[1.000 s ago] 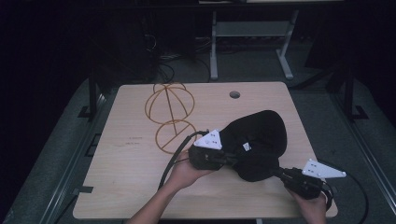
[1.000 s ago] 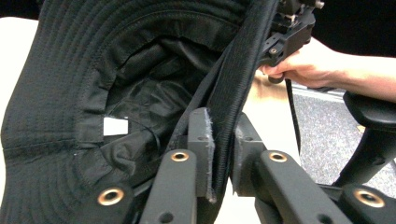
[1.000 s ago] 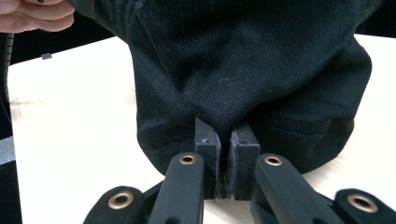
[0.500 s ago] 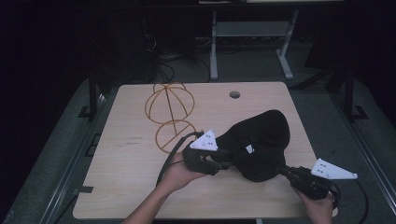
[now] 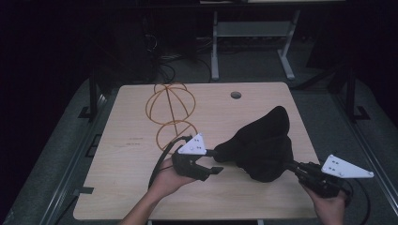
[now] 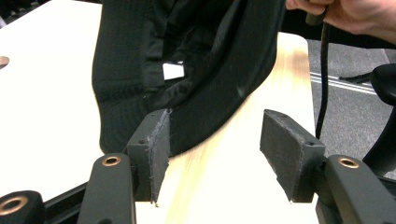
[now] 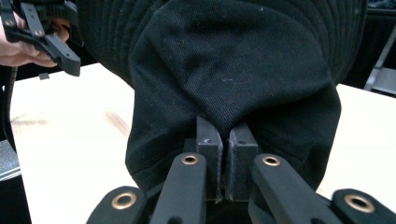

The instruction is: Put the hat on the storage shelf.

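Note:
A black fabric hat (image 5: 263,145) lies on the right half of the wooden table (image 5: 126,159), its far side peaked upward. My right gripper (image 5: 293,165) is shut on the hat's near right edge; in the right gripper view its pads (image 7: 208,140) pinch a fold of the black cloth (image 7: 233,70). At the hat's left edge my left gripper (image 5: 217,161) is open. In the left gripper view the hat's brim (image 6: 210,107) rests against the inner face of the left pad (image 6: 156,147), while the right pad (image 6: 289,158) stands apart from it.
An orange wire stand (image 5: 171,112) with a round cage top rises at the back left of the table. A round cable hole (image 5: 235,95) sits near the far edge. Dark floor, cables and a metal frame (image 5: 248,33) lie beyond the table.
My left gripper has opened, let go of the hat and drawn back to the left. The right gripper has pulled rightward with the hat's edge, shifting the hat slightly right.

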A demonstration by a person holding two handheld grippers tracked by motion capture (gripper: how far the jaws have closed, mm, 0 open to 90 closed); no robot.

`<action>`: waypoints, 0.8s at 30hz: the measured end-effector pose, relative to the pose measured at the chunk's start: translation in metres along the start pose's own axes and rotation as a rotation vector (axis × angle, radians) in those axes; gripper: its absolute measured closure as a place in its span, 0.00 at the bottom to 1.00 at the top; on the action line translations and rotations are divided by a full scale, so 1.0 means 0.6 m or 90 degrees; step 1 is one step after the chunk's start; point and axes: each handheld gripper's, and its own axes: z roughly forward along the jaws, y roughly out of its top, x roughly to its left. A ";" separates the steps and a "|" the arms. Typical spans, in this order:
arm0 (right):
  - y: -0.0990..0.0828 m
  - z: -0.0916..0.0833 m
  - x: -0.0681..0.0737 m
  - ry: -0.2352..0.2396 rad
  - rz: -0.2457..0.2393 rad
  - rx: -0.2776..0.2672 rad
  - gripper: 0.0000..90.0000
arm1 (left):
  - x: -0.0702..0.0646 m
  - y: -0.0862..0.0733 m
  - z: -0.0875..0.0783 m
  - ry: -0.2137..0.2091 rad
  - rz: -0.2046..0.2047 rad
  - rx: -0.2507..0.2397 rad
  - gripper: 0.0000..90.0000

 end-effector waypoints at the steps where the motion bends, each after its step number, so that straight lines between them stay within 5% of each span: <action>1: 0.004 0.000 0.000 0.002 -0.001 -0.001 0.96 | 0.000 -0.004 -0.004 0.001 -0.002 -0.001 0.46; 24: 0.092 0.023 -0.001 0.005 -0.043 0.013 0.96 | 0.004 -0.087 -0.068 0.047 -0.043 -0.021 0.43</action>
